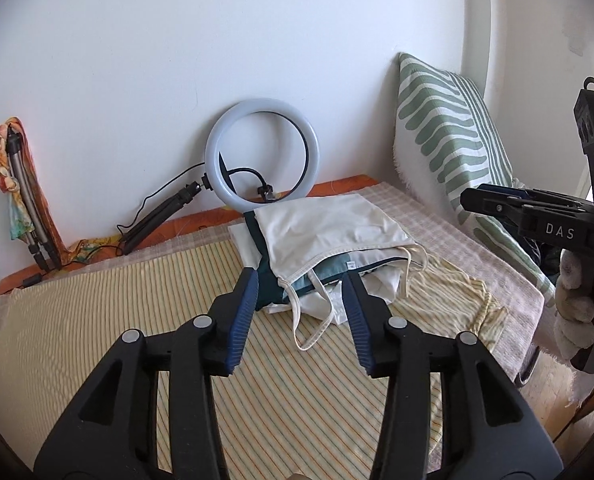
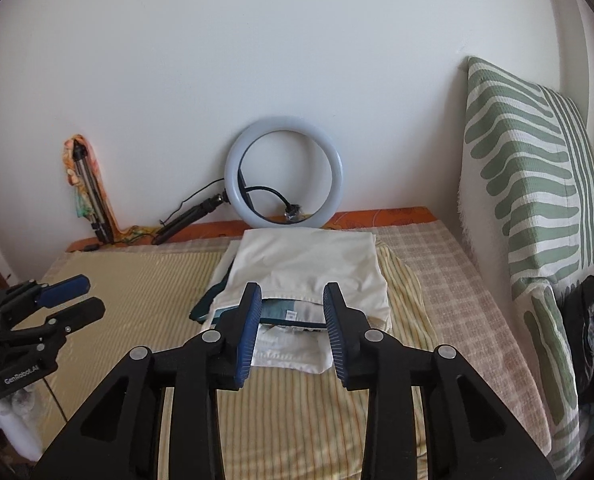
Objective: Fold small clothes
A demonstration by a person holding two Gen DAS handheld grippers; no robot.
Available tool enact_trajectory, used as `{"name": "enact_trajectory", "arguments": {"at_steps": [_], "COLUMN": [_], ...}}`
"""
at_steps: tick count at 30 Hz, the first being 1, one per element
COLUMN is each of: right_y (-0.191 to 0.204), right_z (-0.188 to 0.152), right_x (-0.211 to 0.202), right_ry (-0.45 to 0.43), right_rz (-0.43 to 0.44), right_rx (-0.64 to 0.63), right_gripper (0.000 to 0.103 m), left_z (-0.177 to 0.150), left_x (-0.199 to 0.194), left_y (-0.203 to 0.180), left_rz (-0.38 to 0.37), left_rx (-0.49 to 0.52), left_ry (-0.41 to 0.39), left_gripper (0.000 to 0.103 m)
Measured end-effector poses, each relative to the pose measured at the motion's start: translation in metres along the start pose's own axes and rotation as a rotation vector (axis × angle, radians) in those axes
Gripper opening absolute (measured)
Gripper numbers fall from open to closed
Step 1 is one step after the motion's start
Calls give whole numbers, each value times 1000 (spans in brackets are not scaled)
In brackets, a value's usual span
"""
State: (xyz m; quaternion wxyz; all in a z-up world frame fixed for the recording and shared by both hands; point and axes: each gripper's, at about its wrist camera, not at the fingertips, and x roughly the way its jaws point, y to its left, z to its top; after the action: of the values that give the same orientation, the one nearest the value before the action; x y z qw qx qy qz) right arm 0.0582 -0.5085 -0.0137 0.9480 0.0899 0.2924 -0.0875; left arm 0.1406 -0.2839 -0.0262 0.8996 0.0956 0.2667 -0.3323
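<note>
While both jaws gape empty, left hand-held gripper (image 2: 71, 300) reads "GenRobot.AI" — right hand-held gripper (image 1: 481, 200) "DAS".

On the bed (image 2: 449, 276) sits 1 stack of folded clothes (image 2: 309, 272). Its layers show 1 cream top piece (image 1: 325, 232), at least 1 teal garment (image 1: 267, 280) and at least 1 white one (image 2: 293, 354) beneath; the exact total cannot be told. 2 thin cream straps (image 1: 317, 328) trail off the pile. There are 2 grippers: the left gripper (image 1: 299, 280) and the right gripper (image 2: 293, 296), each with 2 blue-padded fingers. Against the wall stand 1 ring light (image 2: 283, 176), 2 folded tripods (image 2: 91, 196), 1 striped green pillow (image 2: 537, 208) and 1 colourful cloth (image 1: 19, 196).
</note>
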Motion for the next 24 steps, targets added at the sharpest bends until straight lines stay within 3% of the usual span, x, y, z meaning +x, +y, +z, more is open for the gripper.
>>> {"name": "enact_trajectory", "arguments": {"at_steps": [6,14,19,24], "right_y": [7,9,13,14], "right_z": [-11,-28,-35,-40], "right_x": [-28,-43,-48,-50], "right_ry": [-39,-63,-73,-69], "right_rz": [-17,-39,-55,-53], "right_rx": [2,29,32,55], "right_gripper": [65,80,80,82], "left_z": [-13,-31,-39,-48], "left_x": [-24,-44,-49,-49], "left_y": [-7,-14,-18,-24], "left_rz": [13,27,47,81], "left_rx": [2,2,8,28], "left_ry": [-32,-65,-85,-94], "left_gripper": [63,90,102,103]}}
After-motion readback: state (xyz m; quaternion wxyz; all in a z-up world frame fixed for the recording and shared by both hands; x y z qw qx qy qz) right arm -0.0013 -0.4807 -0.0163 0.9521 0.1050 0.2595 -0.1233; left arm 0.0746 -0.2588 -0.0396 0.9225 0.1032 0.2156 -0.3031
